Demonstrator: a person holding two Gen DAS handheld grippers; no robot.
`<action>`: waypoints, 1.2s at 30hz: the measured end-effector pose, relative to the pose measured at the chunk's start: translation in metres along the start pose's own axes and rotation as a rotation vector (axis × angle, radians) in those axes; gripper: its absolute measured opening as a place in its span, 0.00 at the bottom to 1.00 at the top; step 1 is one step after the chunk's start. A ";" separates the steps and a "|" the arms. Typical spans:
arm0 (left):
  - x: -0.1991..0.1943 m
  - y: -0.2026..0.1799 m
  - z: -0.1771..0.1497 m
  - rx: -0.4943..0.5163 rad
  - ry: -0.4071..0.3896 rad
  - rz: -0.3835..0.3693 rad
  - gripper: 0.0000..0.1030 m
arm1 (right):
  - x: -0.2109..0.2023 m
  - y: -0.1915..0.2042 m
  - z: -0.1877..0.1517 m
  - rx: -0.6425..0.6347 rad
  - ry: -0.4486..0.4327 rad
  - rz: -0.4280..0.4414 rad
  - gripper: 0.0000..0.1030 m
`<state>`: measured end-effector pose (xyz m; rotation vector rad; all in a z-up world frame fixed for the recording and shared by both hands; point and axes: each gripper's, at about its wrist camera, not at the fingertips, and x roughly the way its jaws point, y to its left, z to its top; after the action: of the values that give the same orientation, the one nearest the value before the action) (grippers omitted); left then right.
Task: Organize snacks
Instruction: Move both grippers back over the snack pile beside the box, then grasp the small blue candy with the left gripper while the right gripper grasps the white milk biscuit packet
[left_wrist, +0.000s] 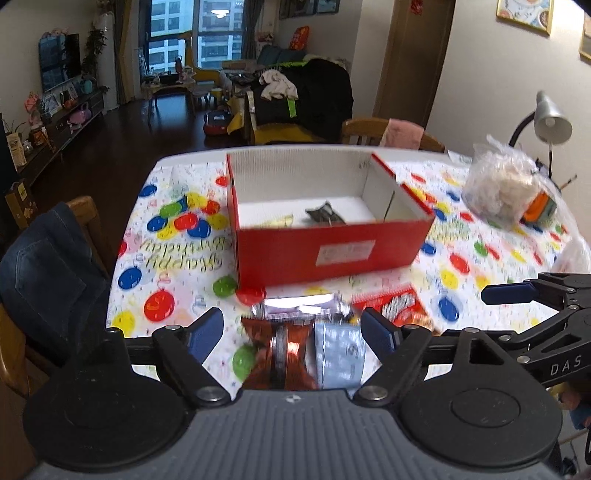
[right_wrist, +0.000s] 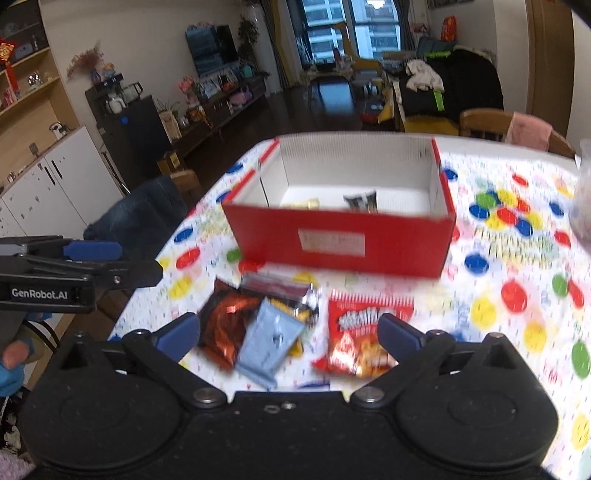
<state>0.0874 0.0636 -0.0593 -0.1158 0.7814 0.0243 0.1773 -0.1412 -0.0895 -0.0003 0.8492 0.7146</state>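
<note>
A red cardboard box (left_wrist: 325, 247) (right_wrist: 340, 240) with a white inside stands on the balloon-print tablecloth. It holds a dark snack packet (left_wrist: 325, 214) (right_wrist: 360, 202) and a pale yellow one (left_wrist: 280, 221) (right_wrist: 303, 203). In front of it lie loose snacks: a dark orange foil packet (right_wrist: 225, 325) (left_wrist: 284, 350), a light blue packet (right_wrist: 266, 343) (left_wrist: 338, 350), a silver packet (right_wrist: 277, 286) (left_wrist: 295, 308) and a red snack bag (right_wrist: 362, 332) (left_wrist: 399, 308). My left gripper (left_wrist: 293, 332) is open above the orange and blue packets. My right gripper (right_wrist: 288, 332) is open above the pile.
A clear plastic bag (left_wrist: 502, 188) of pale items and an orange object (left_wrist: 539, 206) sit at the table's right. A desk lamp (left_wrist: 550, 122) stands behind. Chairs (left_wrist: 48, 258) (right_wrist: 502, 125) flank the table. The other gripper shows at each view's edge (left_wrist: 532, 291) (right_wrist: 74, 266).
</note>
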 end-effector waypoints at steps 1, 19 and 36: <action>0.002 0.001 -0.004 0.003 0.011 0.001 0.79 | 0.002 0.000 -0.005 0.003 0.012 -0.003 1.00; 0.042 0.008 -0.066 0.020 0.226 -0.004 0.79 | 0.049 -0.001 -0.062 -0.013 0.242 -0.032 0.89; 0.060 -0.016 -0.092 0.141 0.300 -0.053 0.65 | 0.071 -0.002 -0.074 -0.045 0.308 -0.047 0.68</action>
<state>0.0666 0.0356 -0.1642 -0.0060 1.0761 -0.1006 0.1597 -0.1218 -0.1885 -0.1740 1.1236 0.6986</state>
